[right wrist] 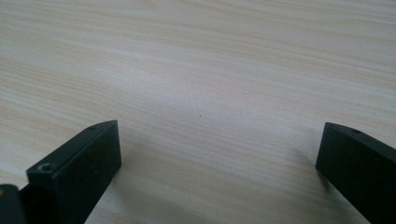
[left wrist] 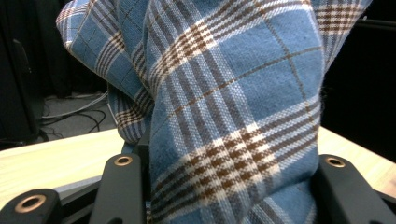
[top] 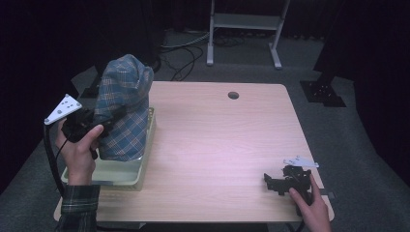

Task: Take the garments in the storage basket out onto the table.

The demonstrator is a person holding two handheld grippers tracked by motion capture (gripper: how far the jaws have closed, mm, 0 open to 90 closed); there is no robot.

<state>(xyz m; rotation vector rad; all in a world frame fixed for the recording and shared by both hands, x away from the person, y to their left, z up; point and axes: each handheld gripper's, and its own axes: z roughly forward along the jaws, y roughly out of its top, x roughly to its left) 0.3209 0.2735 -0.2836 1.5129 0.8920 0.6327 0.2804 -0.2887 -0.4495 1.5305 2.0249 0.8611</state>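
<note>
Left gripper (top: 107, 124) clamped on plaid cloth (top: 124, 106), fabric bunched between fingers (left wrist: 122, 186), pinched low so rest drapes tall above beige bin (top: 140, 170), guessing to lift it clear. Cloth blue with brown-white checks, soft, rumpled. Right gripper (top: 271, 182) spread wide, nothing between, parked on wooden table (top: 212, 140).
</note>
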